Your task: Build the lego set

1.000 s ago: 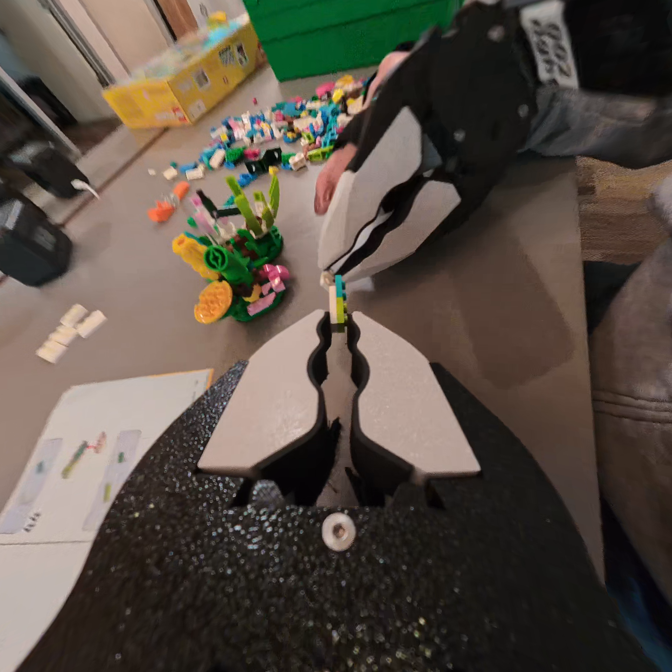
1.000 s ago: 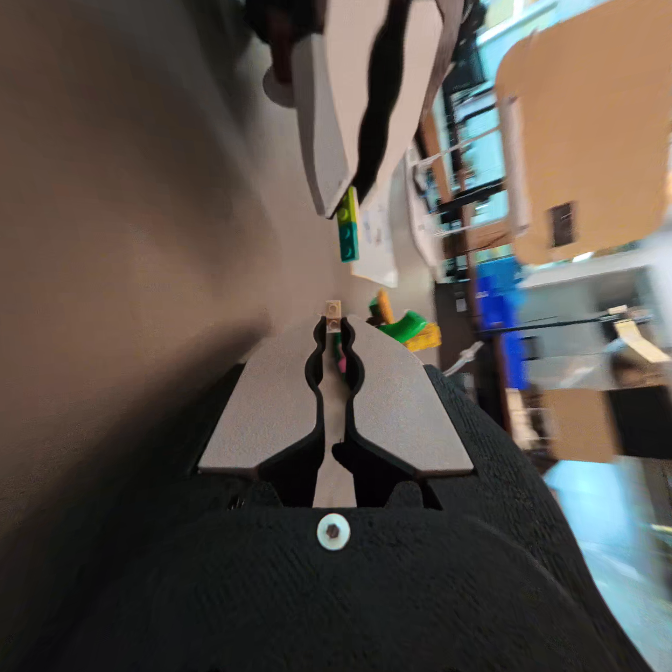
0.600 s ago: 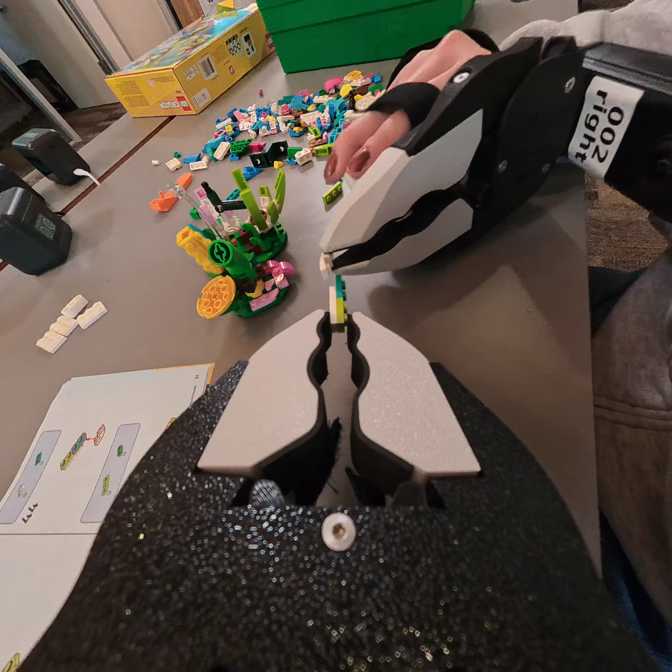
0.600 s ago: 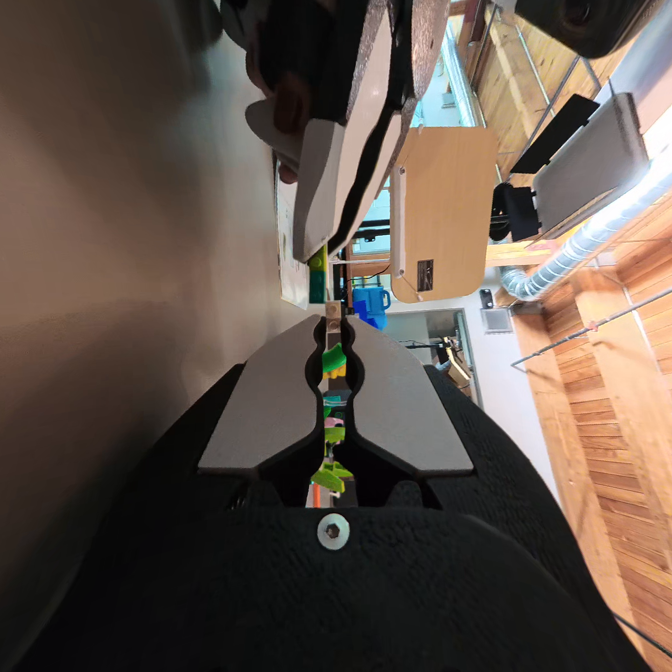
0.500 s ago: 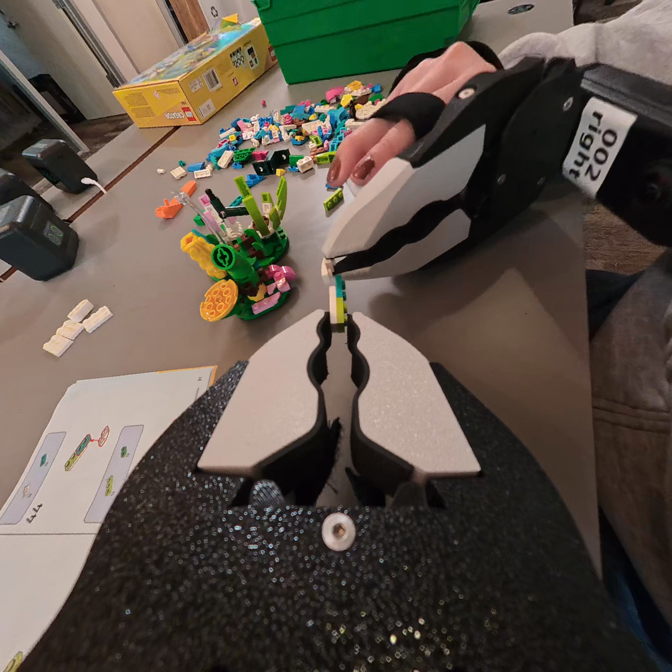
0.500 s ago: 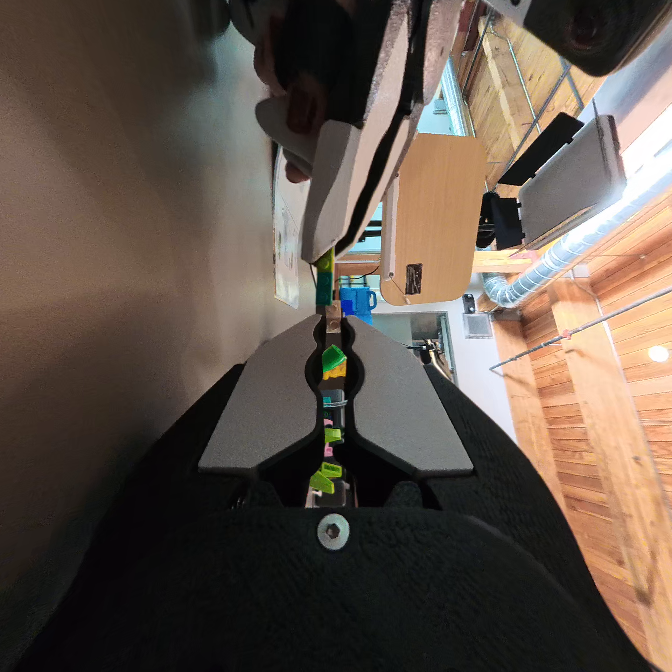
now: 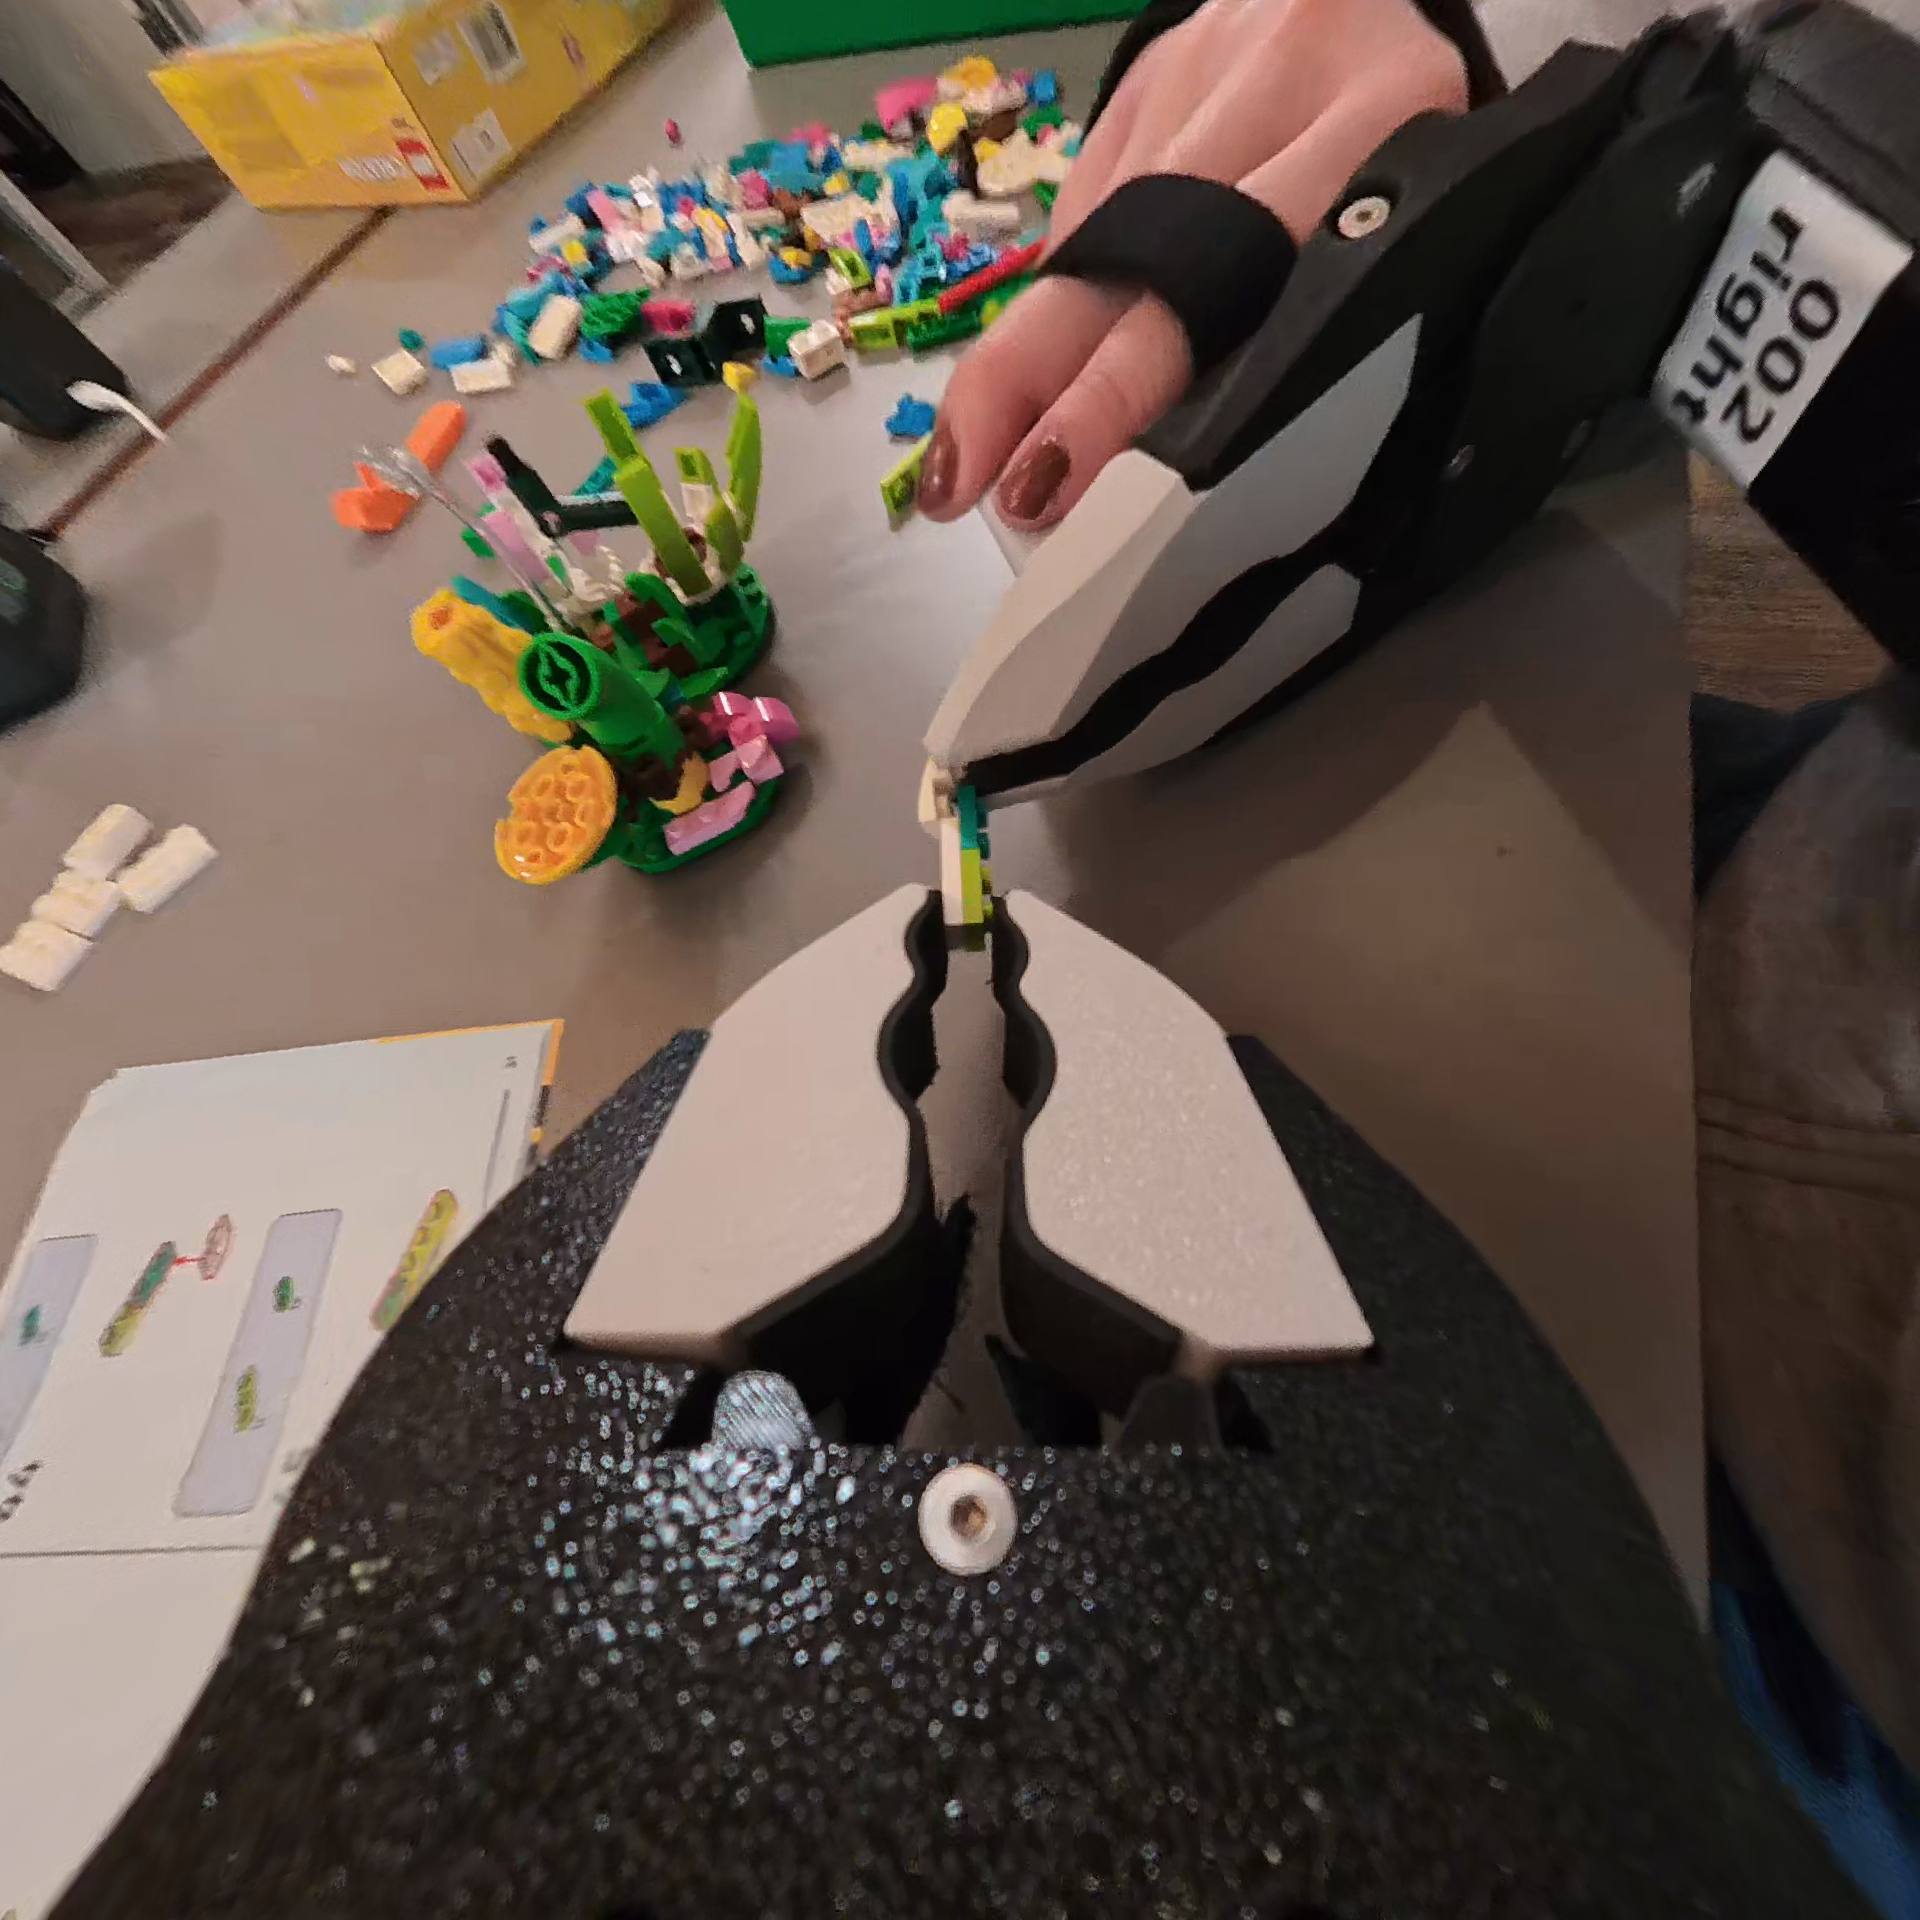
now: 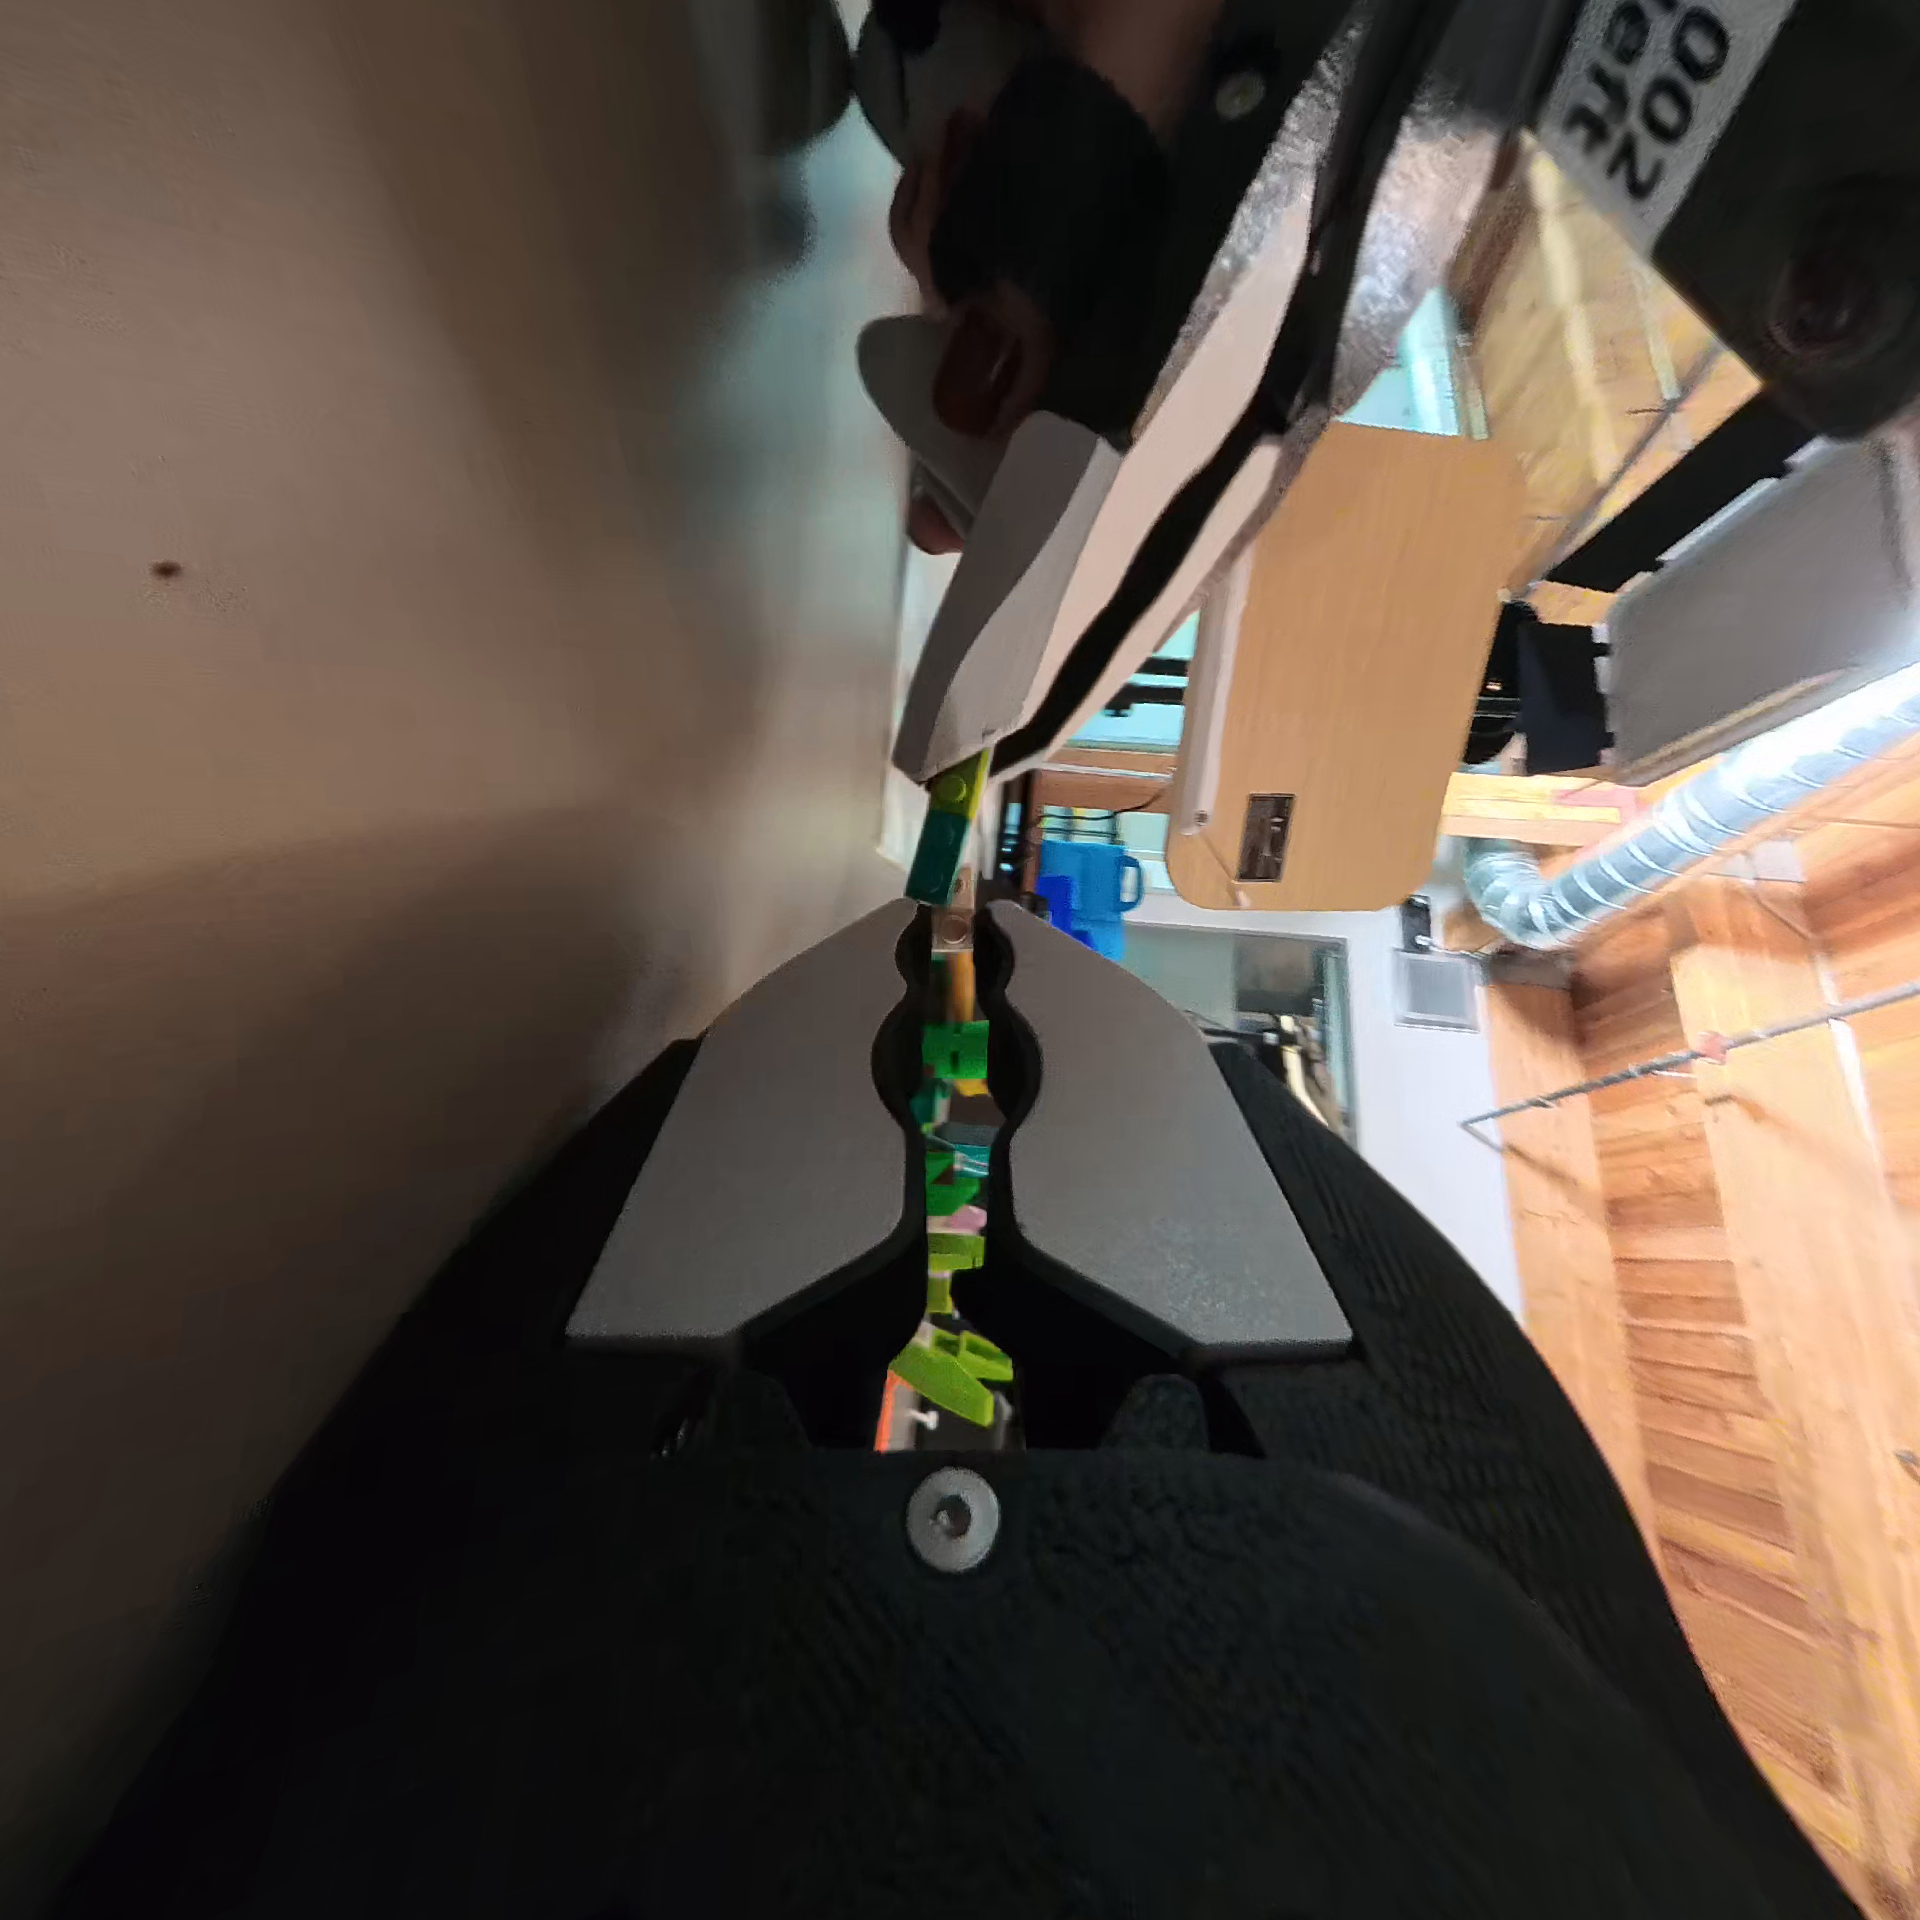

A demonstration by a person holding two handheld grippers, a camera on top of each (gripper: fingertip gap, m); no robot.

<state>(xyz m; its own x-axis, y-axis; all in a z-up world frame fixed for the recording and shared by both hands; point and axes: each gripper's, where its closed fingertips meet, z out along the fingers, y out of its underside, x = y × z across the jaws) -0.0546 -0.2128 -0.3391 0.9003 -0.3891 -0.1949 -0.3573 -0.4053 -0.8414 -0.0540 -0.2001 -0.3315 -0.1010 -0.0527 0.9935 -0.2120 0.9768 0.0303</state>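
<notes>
My left gripper (image 7: 964,906) is shut on a short lego strip (image 7: 966,868) of white, lime and teal plates, held above the table. My right gripper (image 7: 951,777) reaches in from the upper right, shut on a small white plate (image 7: 932,800) that touches the strip's teal end. In the right wrist view my right gripper (image 8: 953,916) pinches the small plate (image 8: 951,928). The lime and teal strip (image 8: 943,844) sticks out of the left gripper (image 8: 961,767) just above it. The flower build (image 7: 623,707) stands on the table to the left.
A pile of loose bricks (image 7: 831,229) lies at the back, with a yellow box (image 7: 395,114) and a green bin (image 7: 914,21) behind it. An instruction booklet (image 7: 260,1247) lies at front left, with white bricks (image 7: 104,883) and an orange piece (image 7: 400,468) farther left. A hand (image 7: 1091,343) holds the right gripper.
My right gripper has swung round and closed the gap: its small plate was apart from the strip's teal end and now touches it. My left gripper has kept its grip and hardly moved.
</notes>
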